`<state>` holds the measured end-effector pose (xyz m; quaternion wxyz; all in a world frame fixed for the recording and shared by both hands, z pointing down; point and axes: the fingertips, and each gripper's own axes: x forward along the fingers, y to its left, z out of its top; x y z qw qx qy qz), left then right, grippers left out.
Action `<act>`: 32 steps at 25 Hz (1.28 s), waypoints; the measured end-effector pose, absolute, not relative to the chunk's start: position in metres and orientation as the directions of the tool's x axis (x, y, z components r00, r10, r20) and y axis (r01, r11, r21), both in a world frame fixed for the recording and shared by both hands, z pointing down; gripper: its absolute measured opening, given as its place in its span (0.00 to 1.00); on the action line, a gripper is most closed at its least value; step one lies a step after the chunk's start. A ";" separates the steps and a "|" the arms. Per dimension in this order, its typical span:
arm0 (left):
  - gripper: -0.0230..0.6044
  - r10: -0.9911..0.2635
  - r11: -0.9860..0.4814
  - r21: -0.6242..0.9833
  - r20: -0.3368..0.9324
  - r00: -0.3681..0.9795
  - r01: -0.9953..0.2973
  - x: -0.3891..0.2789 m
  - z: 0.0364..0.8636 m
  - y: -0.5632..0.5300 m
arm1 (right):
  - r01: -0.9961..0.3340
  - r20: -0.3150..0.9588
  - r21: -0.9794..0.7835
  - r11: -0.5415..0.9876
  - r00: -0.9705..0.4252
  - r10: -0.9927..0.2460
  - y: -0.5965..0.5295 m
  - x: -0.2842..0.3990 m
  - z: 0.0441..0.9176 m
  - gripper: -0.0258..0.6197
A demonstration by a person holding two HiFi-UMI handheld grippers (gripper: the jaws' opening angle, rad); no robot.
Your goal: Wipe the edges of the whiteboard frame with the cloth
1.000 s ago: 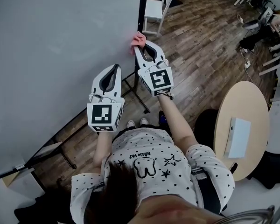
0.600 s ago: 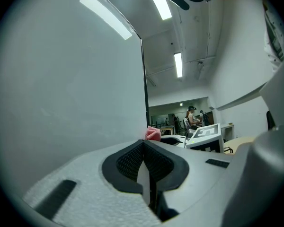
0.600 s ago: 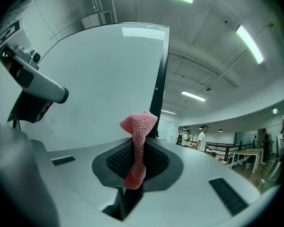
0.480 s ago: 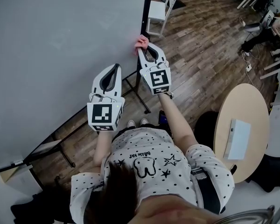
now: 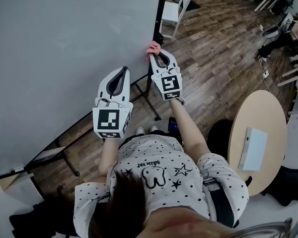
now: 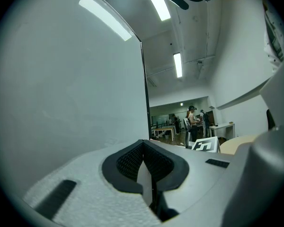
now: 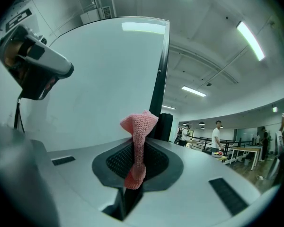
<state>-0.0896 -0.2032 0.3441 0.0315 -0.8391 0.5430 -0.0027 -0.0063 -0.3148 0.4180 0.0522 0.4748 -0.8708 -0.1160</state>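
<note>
Fingers (image 7: 112, 162) of the right gripper (image 5: 156, 56) are clamped on one pink knitted cloth (image 5: 152, 48), held at the black right-hand edge of the whiteboard frame (image 5: 159, 19) in the upper centre of the head view. The second of the two grippers, the left gripper (image 5: 123, 71), has its fingers together with nothing between them.

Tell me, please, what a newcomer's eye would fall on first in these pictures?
The pink cloth stands out, pinched in the shut right gripper at the dark frame edge of the whiteboard. That big pale board fills the head view's left, with the left gripper shut and empty before it.
</note>
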 end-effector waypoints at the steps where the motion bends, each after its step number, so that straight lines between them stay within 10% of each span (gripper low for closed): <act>1: 0.06 -0.911 -0.409 -0.057 -0.030 0.411 -0.911 -0.090 0.344 -0.204 | -0.813 -0.011 0.254 0.524 -0.544 -0.839 -0.316 -0.007 0.423 0.09; 32: 0.06 -0.920 -0.388 -0.064 -0.028 0.390 -0.920 -0.100 0.347 -0.194 | -0.773 0.195 0.217 0.596 -0.564 -0.803 -0.317 -0.002 0.536 0.09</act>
